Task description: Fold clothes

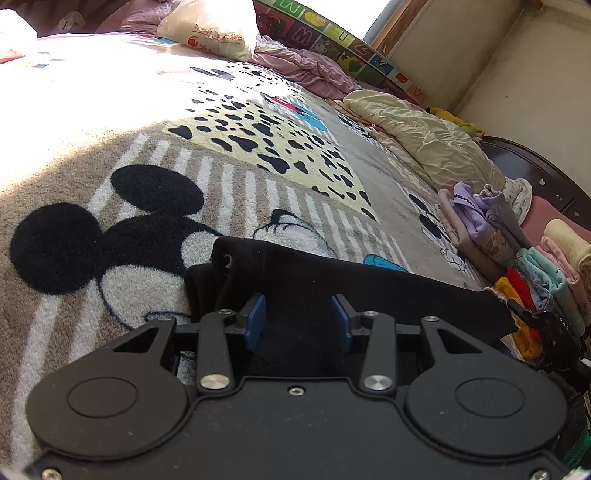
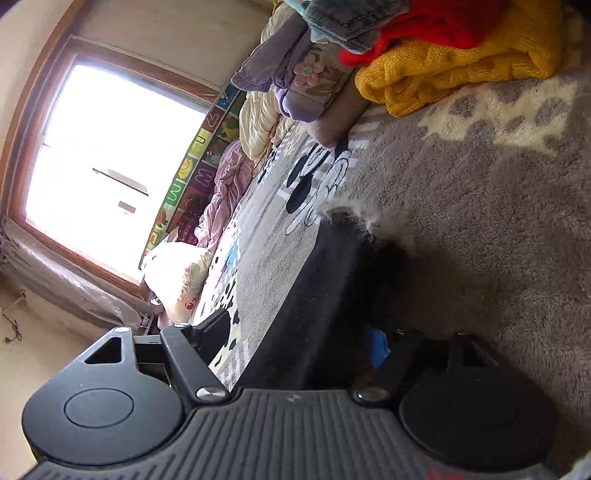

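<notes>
Left wrist view: left tongs (image 1: 298, 319), 2 blue pads (image 1: 255, 319) spread wide, nothing clamped; black garment (image 1: 332, 288) lies flat on the bed's cartoon-mouse blanket (image 1: 110, 184), directly ahead at 12 o'clock and passing under and between the pads. Garment's long axis runs 9-to-3 o'clock across the frame, its left folded end near 10 o'clock of the tongs, its right end reaching the right tongs (image 1: 543, 325) at 3 o'clock. Stack of folded clothes (image 1: 517, 258) at 2 o'clock along the bed edge; cream quilt (image 1: 424, 136) at 1 o'clock; pillow (image 1: 214, 26) at 12 o'clock, far. Right wrist view: right tongs (image 2: 295, 343) rolled onto their side, garment (image 2: 321, 295) filling the gap from 12 o'clock inward; 1 blue pad (image 2: 378, 350) shows at the cloth's edge, the other is hidden, so whether they have closed on it cannot be told. Yellow knit (image 2: 461, 66) at 1 o'clock, window (image 2: 110, 158) at 10 o'clock. Judgement: both tongs sit at the garment's near long edge, 1 toward each end, so the next fold likely carries that edge away toward 12 o'clock.
</notes>
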### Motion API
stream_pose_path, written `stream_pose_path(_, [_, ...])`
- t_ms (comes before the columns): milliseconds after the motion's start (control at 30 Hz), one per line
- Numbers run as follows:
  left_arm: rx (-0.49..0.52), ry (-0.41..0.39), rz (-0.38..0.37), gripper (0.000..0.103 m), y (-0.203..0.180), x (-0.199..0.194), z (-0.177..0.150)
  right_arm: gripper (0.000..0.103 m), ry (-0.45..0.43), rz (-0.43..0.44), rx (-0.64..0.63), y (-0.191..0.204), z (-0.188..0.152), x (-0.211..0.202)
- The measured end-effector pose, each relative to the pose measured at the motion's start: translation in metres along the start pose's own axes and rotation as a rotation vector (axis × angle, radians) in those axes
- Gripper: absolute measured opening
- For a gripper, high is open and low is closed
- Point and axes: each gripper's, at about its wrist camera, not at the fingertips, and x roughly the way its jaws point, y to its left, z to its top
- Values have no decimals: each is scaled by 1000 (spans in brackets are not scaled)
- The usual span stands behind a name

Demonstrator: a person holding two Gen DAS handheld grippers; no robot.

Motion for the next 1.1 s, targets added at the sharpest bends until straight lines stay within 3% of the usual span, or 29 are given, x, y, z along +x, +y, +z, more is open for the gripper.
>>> stream_pose_path(100, [-3,1,-5,40,1,0,0,47,-37,93,114,-27,3,-12])
stream_pose_path(133, [-3,1,-6,40,1,0,0,46,-60,133,152,-34,1,-17])
stream_pose_path(200, [-3,2,-7,41,1,0,0,44,-106,213,228,-50,-3,-26])
stream_pose_path(467, [4,4,-12,44,-1,1,1,45,-122,288,207,-56,-2,-30])
stream_pose_path(667, [0,6,-16,44,0,1,1,43,-174,193,135,-46,4,-37])
stream_pose_path(900, [-8,7,-24,47,0,0,1,22,-152,103,84,-46,12,-26])
stream_pose_path(1100, [-11,10,-30,48,2,1,3,14,-156,44,29,-34,11,-31])
